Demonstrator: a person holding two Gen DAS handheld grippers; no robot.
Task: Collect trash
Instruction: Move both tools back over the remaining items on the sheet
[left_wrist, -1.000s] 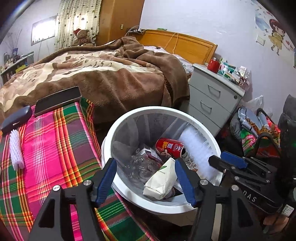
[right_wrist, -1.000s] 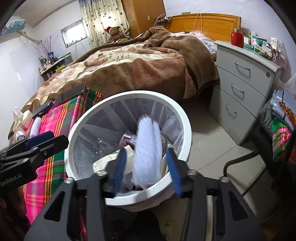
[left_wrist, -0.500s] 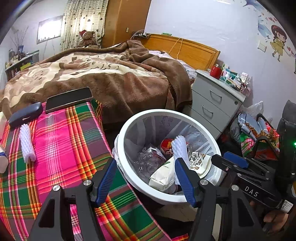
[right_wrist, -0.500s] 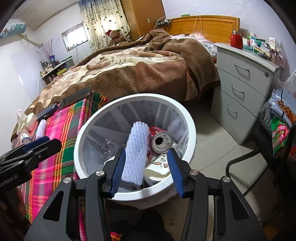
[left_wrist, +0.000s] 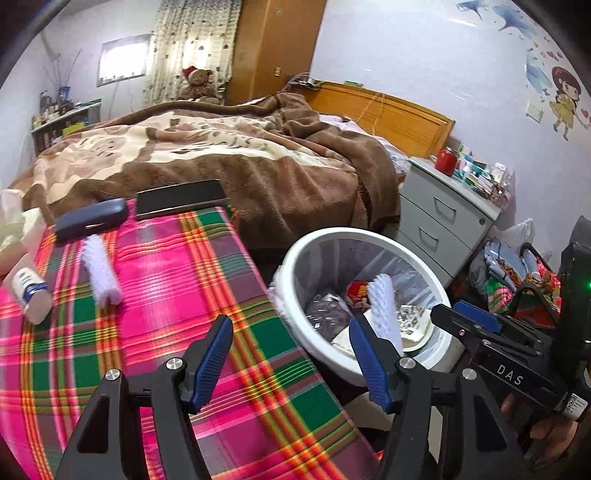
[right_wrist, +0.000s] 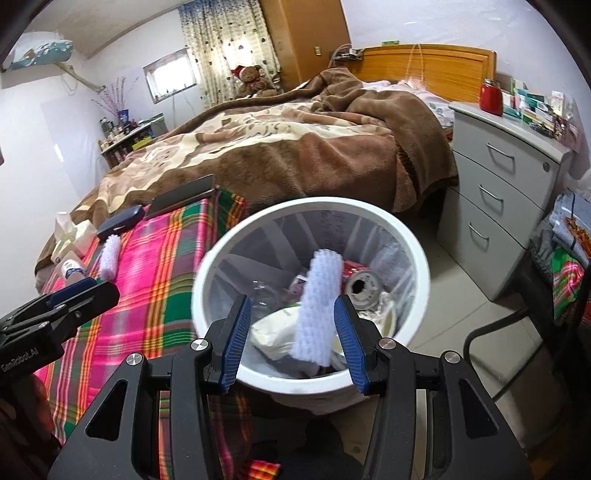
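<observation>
1. Nearest me, my left gripper (left_wrist: 288, 354) hangs over the plaid cloth (left_wrist: 155, 332), a woven pink, green and orange check. Its ribbed blue pads stand partly apart with nothing between them.
2. My right gripper (right_wrist: 293, 332) sits just short of the near rim of the white bin (right_wrist: 421, 258). Its jaws are also partly apart. A white bristly roller brush (right_wrist: 317, 306) stands tilted between the pads, close to the right one, but I cannot tell whether either pad touches it.
3. That brush is a stubby cylinder of fine white bristles. Its lower end is down among the trash and its top leans toward the far side.
4. The bin is round, smooth plastic, lined with a thin clear bag, and stands on the floor just right of the cloth. Inside lie a crumpled cream pouch (right_wrist: 280, 328), a red drink can (right_wrist: 364, 284) on its side with its open end toward me, and some crinkled clear wrap (left_wrist: 327, 310).
5. Farther left on the cloth are a second white bristle roller (left_wrist: 100, 273), a small white bottle (left_wrist: 27, 288) lying down, a dark blue glasses case (left_wrist: 90, 223) and a flat black slab (left_wrist: 180, 197).
6. Beyond is a fuzzy brown blanket (left_wrist: 258, 162) over the bed, with grey drawers (right_wrist: 495, 192) to the right.
</observation>
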